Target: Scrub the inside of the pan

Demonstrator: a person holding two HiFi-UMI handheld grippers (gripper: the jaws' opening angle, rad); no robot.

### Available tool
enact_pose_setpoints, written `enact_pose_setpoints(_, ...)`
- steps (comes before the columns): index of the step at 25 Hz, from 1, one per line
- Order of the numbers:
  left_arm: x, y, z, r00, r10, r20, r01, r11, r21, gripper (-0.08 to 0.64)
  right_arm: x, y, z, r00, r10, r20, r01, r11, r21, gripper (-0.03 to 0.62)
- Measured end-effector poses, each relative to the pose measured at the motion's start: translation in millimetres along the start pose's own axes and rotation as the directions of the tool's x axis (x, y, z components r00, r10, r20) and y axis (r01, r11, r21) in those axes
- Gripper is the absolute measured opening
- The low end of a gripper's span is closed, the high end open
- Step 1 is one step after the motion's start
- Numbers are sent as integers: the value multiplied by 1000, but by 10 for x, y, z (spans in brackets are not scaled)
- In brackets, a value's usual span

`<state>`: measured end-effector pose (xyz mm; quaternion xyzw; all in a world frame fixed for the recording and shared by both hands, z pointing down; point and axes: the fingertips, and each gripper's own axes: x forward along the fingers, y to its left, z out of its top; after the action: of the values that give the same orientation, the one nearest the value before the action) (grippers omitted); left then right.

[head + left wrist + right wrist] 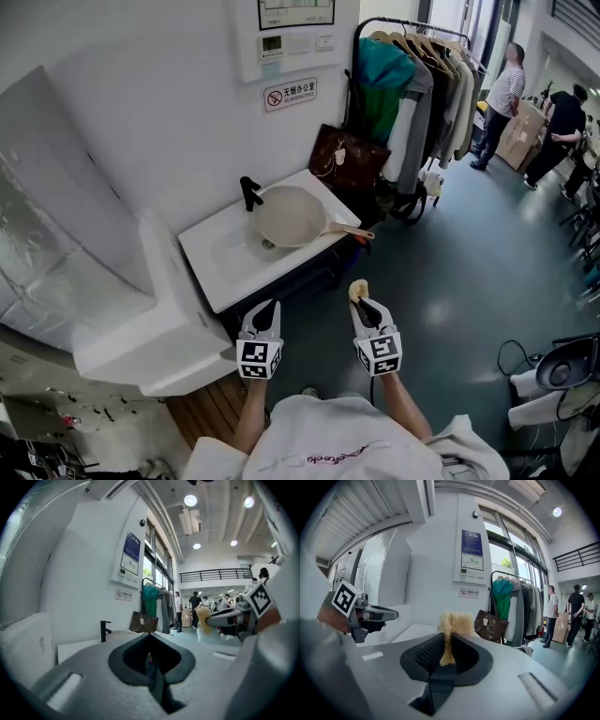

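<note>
Sink [217, 274]: the front edge runs diagonally, with open floor [459, 281] before it. A clothes rack [417, 84] stands past the sink's right end. The pan [289, 216] lies in the sink beside the faucet [249, 192], its handle over the sink's right edge.

Both grippers are in front of the sink, clear of the pan.
- Left gripper [265, 315]: jaws together, nothing between them.
- Right gripper [362, 307]: jaws clamped on a tan scrubber [357, 290].

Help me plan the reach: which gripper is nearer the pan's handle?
Right. The right gripper, shut on a scrubber, hangs short of the pan handle, roughly in line with it; the left gripper hangs farther left, before the sink front.
</note>
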<state>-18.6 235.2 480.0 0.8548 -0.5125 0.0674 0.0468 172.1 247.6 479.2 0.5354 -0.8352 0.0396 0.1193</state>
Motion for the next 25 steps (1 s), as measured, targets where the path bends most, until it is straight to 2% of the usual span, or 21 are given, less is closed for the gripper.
enact_pose_setpoints(10, 136, 228, -25, 1000, 0, -9, 0, 1000, -2, 0, 273, -17, -10, 1000, 1, -8, -1, 1000, 9, 55)
enact_pose_setpoints(19, 239, 226, -203, 999, -12, -41, 11, 1000, -12, -1, 359, -47, -162, 999, -8, -31, 9, 1000, 24, 55)
enact_pose_setpoints(25, 413, 312, -184, 999, -9, -34, 9, 1000, -4, -1, 531, -93, -162, 1000, -1, -21, 2, 1000, 27, 57)
